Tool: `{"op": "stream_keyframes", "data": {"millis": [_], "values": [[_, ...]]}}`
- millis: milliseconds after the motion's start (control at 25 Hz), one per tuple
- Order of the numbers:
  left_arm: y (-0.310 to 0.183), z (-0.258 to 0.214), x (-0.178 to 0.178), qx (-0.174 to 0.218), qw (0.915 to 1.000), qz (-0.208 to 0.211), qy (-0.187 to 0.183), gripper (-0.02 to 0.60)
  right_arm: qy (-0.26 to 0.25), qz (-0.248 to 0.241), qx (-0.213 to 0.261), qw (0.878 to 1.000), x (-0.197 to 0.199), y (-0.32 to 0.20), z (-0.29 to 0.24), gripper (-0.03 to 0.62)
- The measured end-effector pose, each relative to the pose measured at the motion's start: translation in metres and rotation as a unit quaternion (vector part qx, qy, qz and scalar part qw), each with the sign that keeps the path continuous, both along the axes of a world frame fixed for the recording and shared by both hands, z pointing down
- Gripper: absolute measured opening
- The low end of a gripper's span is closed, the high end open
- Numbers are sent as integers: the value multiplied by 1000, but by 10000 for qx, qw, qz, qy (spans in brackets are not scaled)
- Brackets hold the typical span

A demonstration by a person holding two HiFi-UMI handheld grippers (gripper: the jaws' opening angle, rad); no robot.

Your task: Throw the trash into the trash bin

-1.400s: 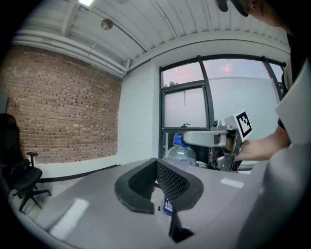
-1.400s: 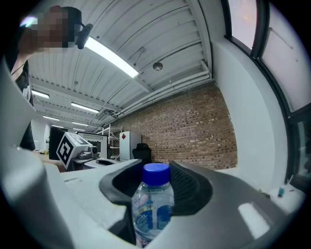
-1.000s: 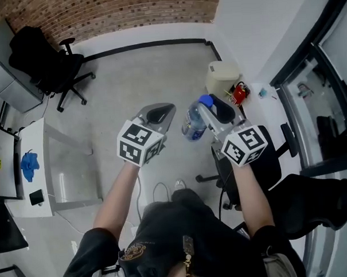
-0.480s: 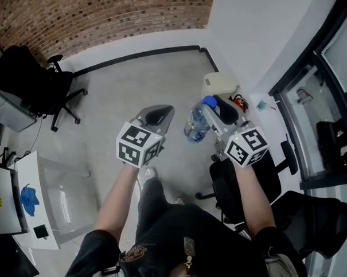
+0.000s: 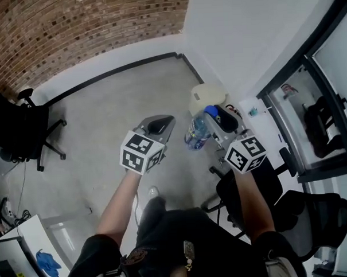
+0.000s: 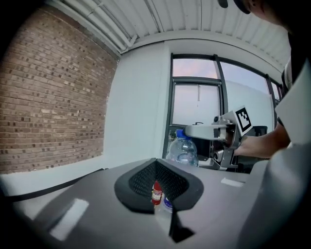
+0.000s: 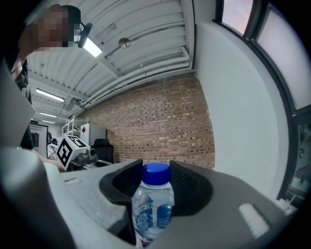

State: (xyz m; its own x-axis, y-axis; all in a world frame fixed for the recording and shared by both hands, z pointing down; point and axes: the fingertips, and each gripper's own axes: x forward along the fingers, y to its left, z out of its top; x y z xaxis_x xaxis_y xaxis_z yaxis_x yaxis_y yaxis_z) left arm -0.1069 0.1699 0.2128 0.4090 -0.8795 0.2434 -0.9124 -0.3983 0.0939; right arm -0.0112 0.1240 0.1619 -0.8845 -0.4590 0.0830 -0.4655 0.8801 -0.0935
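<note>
Clearly the carry step is in hand: the right gripper (image 5: 217,119) is clenched on the bottle (image 5: 196,132), a clear plastic one with a blue cap, held upright above the floor (image 5: 103,103) and not yet over the bin (image 5: 206,95). That pale bin stands by the white wall, just beyond the bottle in the head view, with a red extinguisher (image 5: 233,109) close beside it. In the right gripper view the dark pads sit on either side of the bottle's shoulder and cap. The left gripper (image 5: 158,123) has its jaws drawn together on nothing, with only a thin slit between them, and hangs beside the right one.

Next, I judge, the bottle must be brought over the bin's mouth and the right jaws let go. Whether the bin's top is lidded or open I cannot tell from here; if lidded, the free left gripper would have to lift it first.

Writing: the bottle's label shows blue and white print, too blurred to read. The extinguisher's label is too small. Both cubes carry only black-and-white square markers.
</note>
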Motion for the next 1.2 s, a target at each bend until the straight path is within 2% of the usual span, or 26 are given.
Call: {"op": "stream_keyframes", "data": {"millis": [160,280,440,720,960,1200], "values": [[-51,4,-35,-149,9991,392,11,6,-28,450,-161,9989,-26,-48,1,173],[-75,24,-38,-252,9975,666,38,6,-6,768,-254,9967,-24,-67,19,174],[-114,57,-25,-353,9948,955,-4,6,6,1057,-261,9941,-9,-94,47,174],[-230,102,7,-709,9870,1423,-237,6,-20,1475,-445,9881,20,-190,81,173],[-326,134,37,-972,9777,1796,-494,6,100,1663,-631,9840,37,-270,102,173],[-396,170,41,-1227,9654,2241,-522,6,157,2126,-810,9736,42,-332,121,173]]}}
